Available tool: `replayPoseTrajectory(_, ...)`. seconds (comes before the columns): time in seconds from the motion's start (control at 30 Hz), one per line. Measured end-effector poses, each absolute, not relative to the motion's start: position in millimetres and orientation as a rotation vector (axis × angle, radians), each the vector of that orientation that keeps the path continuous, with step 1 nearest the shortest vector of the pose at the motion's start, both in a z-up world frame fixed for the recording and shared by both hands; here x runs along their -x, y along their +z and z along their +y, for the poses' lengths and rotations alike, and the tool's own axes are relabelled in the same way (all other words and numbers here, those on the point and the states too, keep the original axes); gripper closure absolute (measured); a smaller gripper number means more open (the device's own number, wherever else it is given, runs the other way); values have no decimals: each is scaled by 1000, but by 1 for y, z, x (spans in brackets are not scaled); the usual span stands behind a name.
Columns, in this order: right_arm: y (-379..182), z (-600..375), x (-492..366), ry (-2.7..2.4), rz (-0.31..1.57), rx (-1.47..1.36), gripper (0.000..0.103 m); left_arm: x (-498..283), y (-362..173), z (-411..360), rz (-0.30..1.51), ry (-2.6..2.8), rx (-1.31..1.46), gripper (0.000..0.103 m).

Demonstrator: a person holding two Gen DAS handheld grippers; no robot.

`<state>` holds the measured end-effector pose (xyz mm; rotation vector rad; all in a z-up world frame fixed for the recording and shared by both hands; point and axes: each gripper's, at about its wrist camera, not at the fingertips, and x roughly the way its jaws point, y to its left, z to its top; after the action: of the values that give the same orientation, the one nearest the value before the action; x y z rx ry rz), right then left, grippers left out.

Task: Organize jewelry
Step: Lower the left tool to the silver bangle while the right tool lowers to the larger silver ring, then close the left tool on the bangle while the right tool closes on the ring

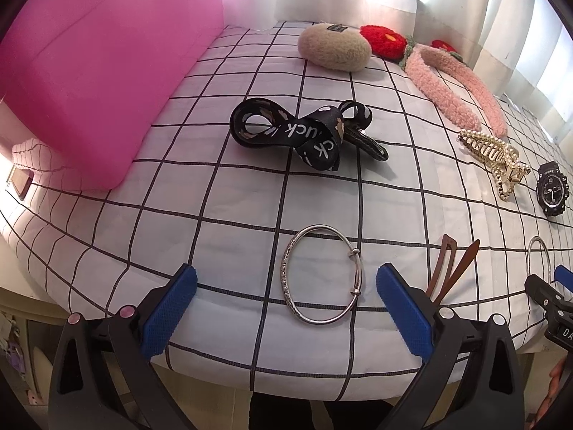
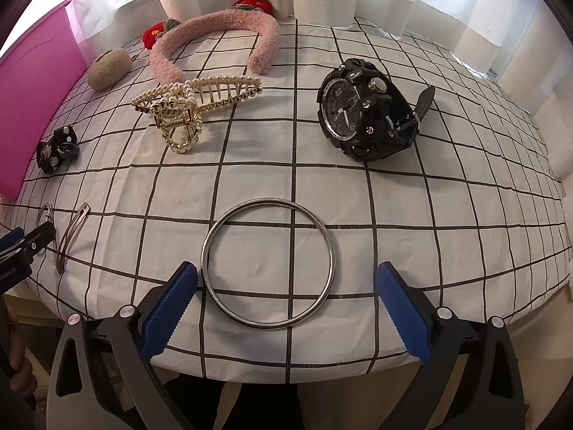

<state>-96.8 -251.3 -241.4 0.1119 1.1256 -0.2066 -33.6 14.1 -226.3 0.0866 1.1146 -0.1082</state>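
Observation:
A silver bangle with a clasp (image 1: 322,275) lies flat on the checked cloth (image 1: 215,186), just ahead of my open left gripper (image 1: 286,279), whose blue pads stand wide on either side of it. A plain silver ring bangle (image 2: 269,263) lies in front of my open right gripper (image 2: 286,279); its near edge sits between the blue fingers. A black sport watch (image 2: 365,111), a gold pearl hair claw (image 2: 186,107) and brown snap clips (image 1: 451,268) rest on the cloth. Neither gripper holds anything.
A pink box (image 1: 89,82) stands at the left. A black printed strap with a keyring (image 1: 304,132) lies mid-table. A beige fuzzy pouch (image 1: 335,47), a pink fuzzy headband (image 2: 215,32) and red knitted pieces (image 1: 383,41) sit at the back by the curtains. The table's front edge runs under both grippers.

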Motion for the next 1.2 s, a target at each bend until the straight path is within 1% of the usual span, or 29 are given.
replayPoseTrajectory(0.2, -239, -252, 98, -189, 1133, -106, 9, 32, -222, 12, 1118, -119, -111, 6)
replayPoseTrajectory(0.3, -238, -250, 97, -163, 1145, -97, 10, 29, -220, 13, 1127, -134, -92, 12)
replayPoseTrajectory(0.33, -237, -250, 97, -158, 1146, -95, 11, 30, -218, 12, 1120, -146, -96, 18)
replayPoseTrajectory(0.37, -236, -250, 98, -155, 1143, -92, 16, 31, -217, 9, 1114, -157, -104, 21)
replayPoseTrajectory(0.4, -235, -250, 99, -150, 1136, -88, 25, 34, -215, 7, 1106, -172, -112, 29)
replayPoseTrajectory(0.43, -233, -248, 100, -143, 1127, -80, 32, 36, -213, 4, 1099, -187, -120, 39)
replayPoseTrajectory(0.47, -232, -246, 99, -139, 1131, -68, 33, 37, -212, 1, 1092, -203, -131, 44)
replayPoseTrajectory(0.53, -233, -247, 97, -134, 1132, -75, 33, 40, -210, -5, 1083, -235, -145, 62)
replayPoseTrajectory(0.6, -233, -248, 97, -130, 1129, -77, 33, 42, -209, -8, 1079, -237, -161, 62)
replayPoseTrajectory(0.8, -231, -250, 99, -114, 1117, -112, 34, 38, -204, 2, 1088, -249, -89, 62)
replayPoseTrajectory(1.2, -206, -242, 95, -69, 1066, -121, 34, 40, -171, 7, 1014, -263, -63, 62)
